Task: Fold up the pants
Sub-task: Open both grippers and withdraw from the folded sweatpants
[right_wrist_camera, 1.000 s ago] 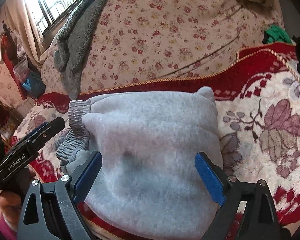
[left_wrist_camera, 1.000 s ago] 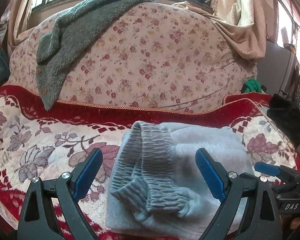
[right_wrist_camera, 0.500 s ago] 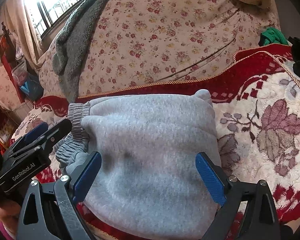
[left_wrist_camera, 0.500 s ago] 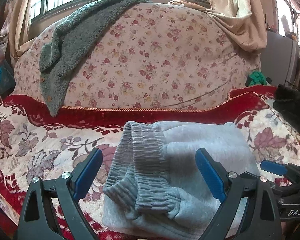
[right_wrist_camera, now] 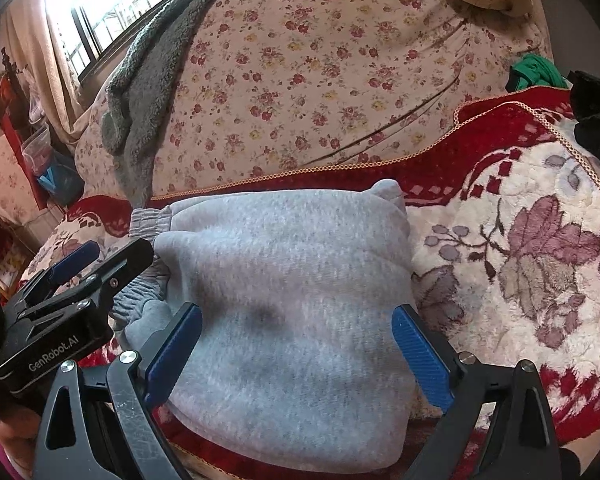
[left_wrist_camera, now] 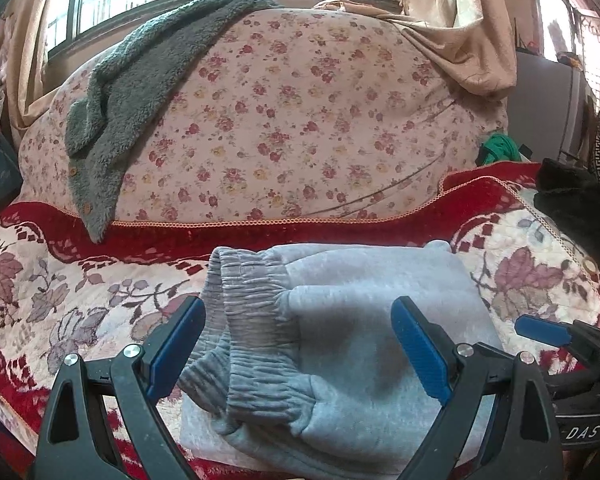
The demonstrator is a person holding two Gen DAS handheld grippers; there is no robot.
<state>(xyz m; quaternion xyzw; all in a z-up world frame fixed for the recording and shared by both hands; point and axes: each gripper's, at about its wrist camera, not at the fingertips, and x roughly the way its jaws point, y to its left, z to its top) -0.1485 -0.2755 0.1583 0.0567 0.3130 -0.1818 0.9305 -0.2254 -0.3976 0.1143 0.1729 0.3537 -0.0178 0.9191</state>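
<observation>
The grey pants (left_wrist_camera: 364,340) lie folded into a compact bundle on the red flowered blanket (left_wrist_camera: 60,280) of a bed, their ribbed cuffs (left_wrist_camera: 252,320) gathered on the left side of the bundle. The left tool (left_wrist_camera: 298,346) hangs over the cuffs with its blue pads spread wide and nothing between them; the right tool (right_wrist_camera: 296,354) hangs over the plain grey side, equally wide apart and empty. Behind the pants rises a floral quilt (left_wrist_camera: 300,120) with a grey fleece garment (left_wrist_camera: 132,92) draped over it.
</observation>
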